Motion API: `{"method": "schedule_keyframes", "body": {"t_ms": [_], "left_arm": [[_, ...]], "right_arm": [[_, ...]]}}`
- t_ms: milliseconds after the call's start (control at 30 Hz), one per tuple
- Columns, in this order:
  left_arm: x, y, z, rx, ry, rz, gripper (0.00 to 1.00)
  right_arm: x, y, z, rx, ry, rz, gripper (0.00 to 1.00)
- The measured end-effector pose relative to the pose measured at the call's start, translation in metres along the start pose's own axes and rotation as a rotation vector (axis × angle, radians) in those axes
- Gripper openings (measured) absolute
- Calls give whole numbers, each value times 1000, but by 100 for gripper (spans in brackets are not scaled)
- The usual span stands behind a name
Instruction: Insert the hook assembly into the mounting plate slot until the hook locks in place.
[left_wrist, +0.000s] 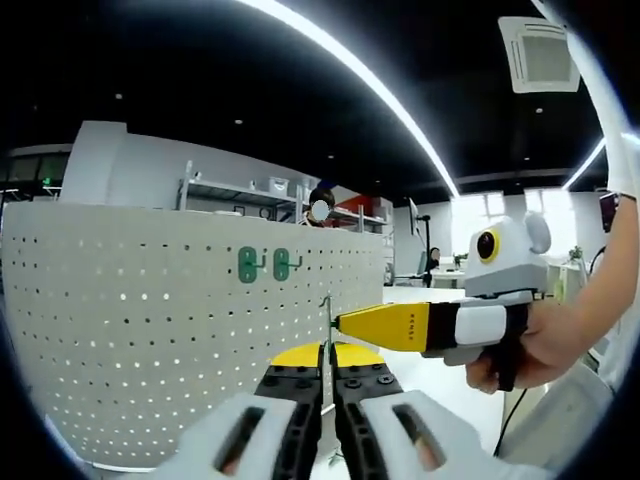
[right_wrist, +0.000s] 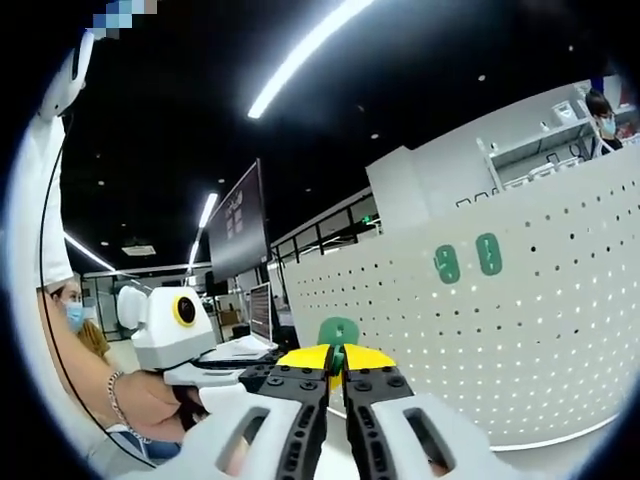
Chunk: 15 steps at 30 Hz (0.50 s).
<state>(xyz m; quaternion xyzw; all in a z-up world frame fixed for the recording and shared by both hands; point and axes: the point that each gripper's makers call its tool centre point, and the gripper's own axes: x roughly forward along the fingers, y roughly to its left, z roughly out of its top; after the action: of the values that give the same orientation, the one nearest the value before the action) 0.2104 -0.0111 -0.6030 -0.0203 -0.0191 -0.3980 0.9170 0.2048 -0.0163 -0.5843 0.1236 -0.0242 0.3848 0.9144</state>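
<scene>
The green hook assembly (right_wrist: 338, 333) faces me in the right gripper view, standing just above the yellow tips of my right gripper (right_wrist: 337, 356), whose jaws are shut on it. In the left gripper view the hook assembly (left_wrist: 326, 318) shows edge-on as a thin strip rising from my left gripper (left_wrist: 327, 352), also shut on it. The right gripper (left_wrist: 342, 322) comes in from the right, its yellow tip meeting the strip. The white perforated mounting plate (left_wrist: 150, 300) curves at the left, apart from the held hook. Two green hooks (left_wrist: 265, 264) hang on it.
A person's hand (left_wrist: 545, 345) holds the right gripper. In the right gripper view the mounting plate (right_wrist: 540, 320) stands at the right with its two green hooks (right_wrist: 467, 259). A person (right_wrist: 75, 330) sits at the left. Shelving (left_wrist: 240, 192) rises behind the plate.
</scene>
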Motion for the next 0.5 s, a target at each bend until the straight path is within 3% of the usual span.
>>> {"method": "schedule_keyframes", "body": {"t_ms": [367,500], "left_arm": [[-1,0,0,-12,-4,2,3],[1,0,-4,-28,29,-5,8]], "right_arm": [[-1,1,1,28,-1,4,1],[-2,1,1,26,-4,8,1]]}}
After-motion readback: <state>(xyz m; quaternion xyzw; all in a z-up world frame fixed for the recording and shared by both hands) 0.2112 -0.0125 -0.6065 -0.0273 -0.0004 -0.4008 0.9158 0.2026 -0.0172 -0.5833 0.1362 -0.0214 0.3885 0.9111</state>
